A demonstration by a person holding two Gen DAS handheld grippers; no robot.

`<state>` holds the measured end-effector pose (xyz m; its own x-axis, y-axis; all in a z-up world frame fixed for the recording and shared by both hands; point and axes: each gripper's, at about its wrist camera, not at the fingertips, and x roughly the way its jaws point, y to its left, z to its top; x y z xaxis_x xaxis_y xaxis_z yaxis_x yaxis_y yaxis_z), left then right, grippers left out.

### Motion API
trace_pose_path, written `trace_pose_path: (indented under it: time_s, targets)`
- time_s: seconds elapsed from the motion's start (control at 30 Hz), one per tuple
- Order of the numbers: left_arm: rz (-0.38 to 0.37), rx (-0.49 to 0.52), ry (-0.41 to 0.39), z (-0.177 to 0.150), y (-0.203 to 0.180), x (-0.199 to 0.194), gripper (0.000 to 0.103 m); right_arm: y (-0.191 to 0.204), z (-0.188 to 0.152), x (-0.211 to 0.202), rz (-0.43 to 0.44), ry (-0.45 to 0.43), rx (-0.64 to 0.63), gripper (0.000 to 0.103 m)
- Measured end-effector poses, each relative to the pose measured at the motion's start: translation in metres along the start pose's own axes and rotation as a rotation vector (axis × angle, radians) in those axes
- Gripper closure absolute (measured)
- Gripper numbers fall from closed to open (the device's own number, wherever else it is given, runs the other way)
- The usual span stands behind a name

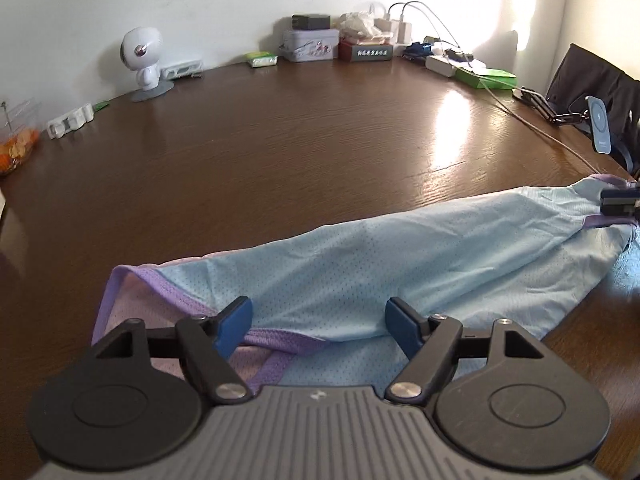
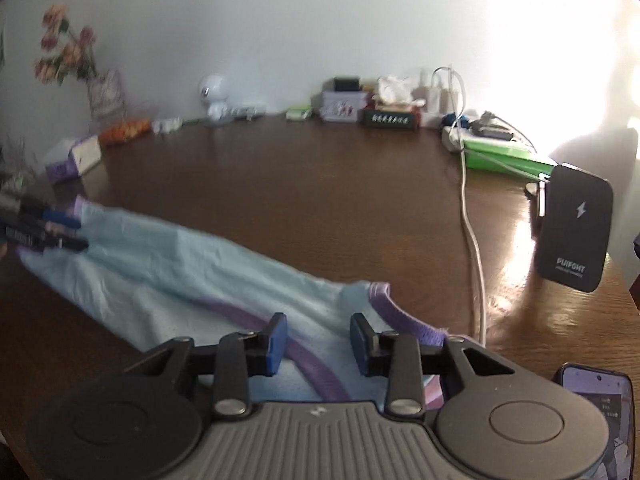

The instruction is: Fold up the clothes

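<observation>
A light blue mesh garment (image 1: 400, 264) with purple trim lies stretched in a long band across the near part of the dark wooden desk (image 1: 280, 140), running from one tool to the other. The left tool (image 1: 319, 326) stands wide, its blue pads either side of the cloth at a purple-edged opening, not closed on it. The right tool (image 2: 318, 344) is also parted, though less widely, over the other end, with a purple hem passing between its pads. Along the far wall sit a printed grey tin (image 1: 309, 45) with a dark block on top, a clear bag of orange pieces (image 1: 16, 148), a white robot figure (image 1: 142, 62) and a green box (image 1: 486, 78) with cables over it.
</observation>
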<state>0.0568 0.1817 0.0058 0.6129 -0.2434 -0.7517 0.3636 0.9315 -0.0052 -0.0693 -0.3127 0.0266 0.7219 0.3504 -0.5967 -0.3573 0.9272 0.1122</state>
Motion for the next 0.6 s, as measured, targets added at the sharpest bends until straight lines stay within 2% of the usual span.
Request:
trace_pose_path:
  time_s: [0.1, 0.17, 0.27, 0.3, 0.37, 0.5, 0.53, 0.6]
  targets:
    - [0.08, -0.057, -0.101, 0.011, -0.01, -0.018, 0.031, 0.01, 0.019, 0.011, 0.102, -0.027, -0.007, 0.069]
    - [0.1, -0.029, -0.135, 0.015, -0.026, -0.023, 0.031, 0.021, 0.023, 0.026, 0.089, 0.004, -0.065, 0.068]
    - [0.118, 0.024, -0.116, 0.014, -0.047, -0.018, 0.031, 0.025, 0.015, 0.044, 0.06, 0.084, -0.108, 0.067]
    - [0.112, 0.023, -0.097, 0.012, -0.049, -0.014, 0.03, 0.023, 0.011, 0.043, 0.063, 0.085, -0.104, 0.062]
    - [0.101, 0.016, -0.04, 0.005, -0.05, -0.004, 0.03, 0.018, 0.006, 0.035, 0.052, 0.074, -0.087, 0.059]
    - [0.085, -0.051, -0.035, -0.004, -0.042, 0.002, 0.027, 0.002, 0.0, 0.007, 0.035, -0.013, -0.013, 0.058]
    - [0.086, -0.062, -0.039, -0.007, -0.04, 0.003, 0.024, -0.002, -0.003, 0.0, 0.005, -0.034, 0.008, 0.055]
    - [0.094, -0.068, -0.051, -0.011, -0.041, 0.004, 0.022, -0.011, -0.011, -0.014, -0.109, -0.063, 0.046, 0.049]
